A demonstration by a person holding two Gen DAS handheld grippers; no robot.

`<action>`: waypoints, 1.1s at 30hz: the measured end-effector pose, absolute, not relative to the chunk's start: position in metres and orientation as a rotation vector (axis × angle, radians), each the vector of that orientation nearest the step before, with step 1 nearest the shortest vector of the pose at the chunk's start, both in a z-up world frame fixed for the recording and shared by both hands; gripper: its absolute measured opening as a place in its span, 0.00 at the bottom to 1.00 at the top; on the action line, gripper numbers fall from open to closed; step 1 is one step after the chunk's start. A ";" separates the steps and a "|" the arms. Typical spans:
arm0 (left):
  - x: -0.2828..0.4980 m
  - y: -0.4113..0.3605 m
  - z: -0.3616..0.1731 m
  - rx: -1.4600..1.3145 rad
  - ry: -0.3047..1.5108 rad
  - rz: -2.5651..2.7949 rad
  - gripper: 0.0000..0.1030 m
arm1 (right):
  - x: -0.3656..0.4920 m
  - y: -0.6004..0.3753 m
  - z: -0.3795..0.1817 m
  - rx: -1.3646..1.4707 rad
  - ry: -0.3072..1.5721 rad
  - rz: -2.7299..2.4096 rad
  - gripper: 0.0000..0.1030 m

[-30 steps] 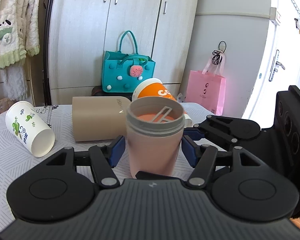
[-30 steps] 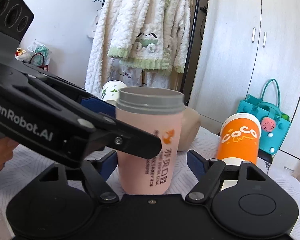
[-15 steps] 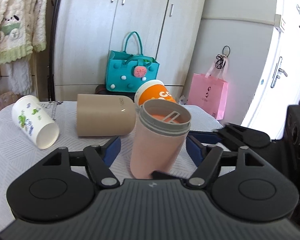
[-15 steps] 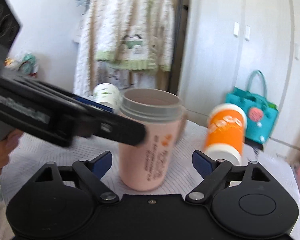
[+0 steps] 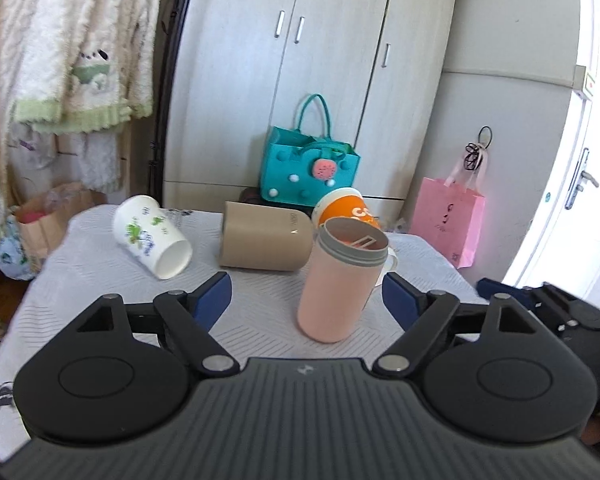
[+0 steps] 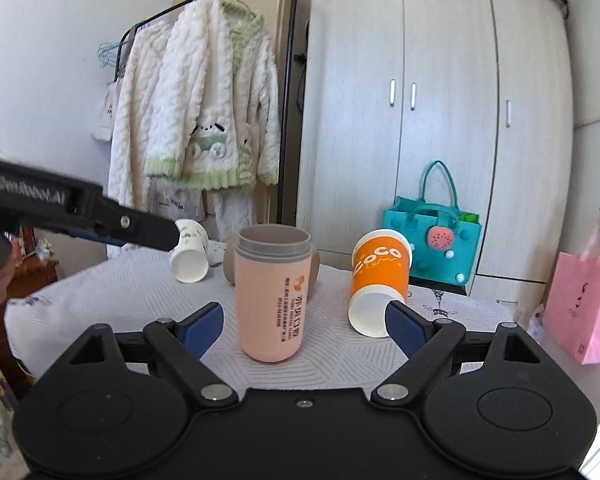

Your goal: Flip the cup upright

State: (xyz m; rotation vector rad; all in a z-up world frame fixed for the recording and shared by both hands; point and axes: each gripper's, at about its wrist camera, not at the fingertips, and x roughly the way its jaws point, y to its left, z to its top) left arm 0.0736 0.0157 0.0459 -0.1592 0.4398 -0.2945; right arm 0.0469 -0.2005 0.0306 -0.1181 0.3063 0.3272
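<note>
A pink cup with a grey rim (image 5: 338, 280) stands upright on the table, mouth up; it also shows in the right wrist view (image 6: 272, 294). My left gripper (image 5: 306, 300) is open and empty, pulled back from the cup. My right gripper (image 6: 304, 322) is open and empty, also short of the cup. An orange cup (image 6: 378, 280) lies on its side right of the pink one. A beige cup (image 5: 266, 242) and a white cup with green print (image 5: 152, 236) lie on their sides behind.
The table has a white patterned cloth (image 5: 100, 264). A teal bag (image 5: 310, 172) and a pink paper bag (image 5: 448, 220) stand behind the table by the wardrobe. A fluffy white jacket (image 6: 204, 120) hangs on a rack at the left. The left gripper's arm (image 6: 80, 212) crosses the right wrist view.
Both grippers have opened wide and drawn back and up from the pink cup, which stays standing upright on the table.
</note>
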 end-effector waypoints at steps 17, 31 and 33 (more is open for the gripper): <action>0.009 0.022 0.045 -0.100 0.429 -0.159 1.00 | -0.012 -0.203 0.046 -0.069 0.286 0.182 0.97; 0.000 0.030 0.035 -0.049 0.487 -0.039 1.00 | -0.029 -0.203 0.040 -0.047 0.296 0.062 1.00; 0.000 0.029 0.035 -0.028 0.491 -0.043 1.00 | -0.032 -0.201 0.039 -0.050 0.299 0.072 1.00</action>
